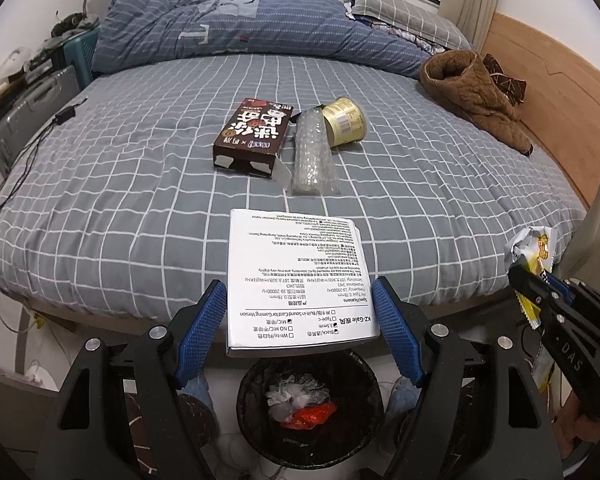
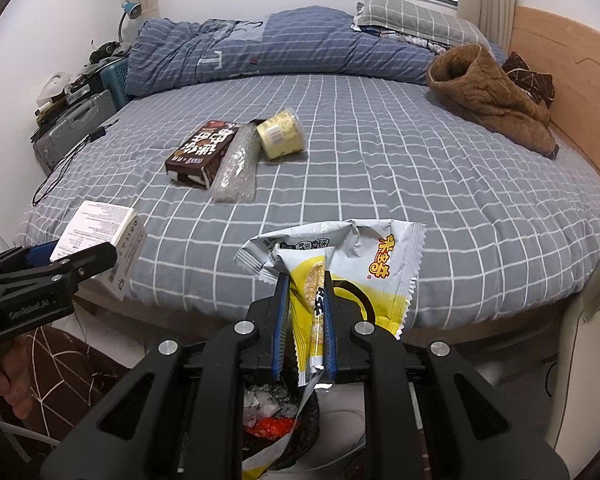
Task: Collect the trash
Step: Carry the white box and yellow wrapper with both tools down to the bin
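Note:
My left gripper (image 1: 300,312) is shut on a white printed box (image 1: 296,276) and holds it above a black trash bin (image 1: 364,412) with tissue and red scraps inside. The box also shows in the right wrist view (image 2: 100,228). My right gripper (image 2: 303,312) is shut on a yellow and white snack wrapper (image 2: 360,264), above the bin (image 2: 300,436). On the bed lie a brown carton (image 1: 256,132), a bubble-wrap roll (image 1: 312,152) and a tipped yellow cup (image 1: 346,120).
The grey checked bed (image 1: 140,200) carries a folded blue duvet (image 1: 236,28), a pillow (image 1: 404,12) and brown clothing (image 1: 468,88). A suitcase (image 1: 24,116) and clutter stand at the bed's left side. A black cable (image 1: 32,152) lies on the sheet. A wooden headboard (image 1: 556,92) is at right.

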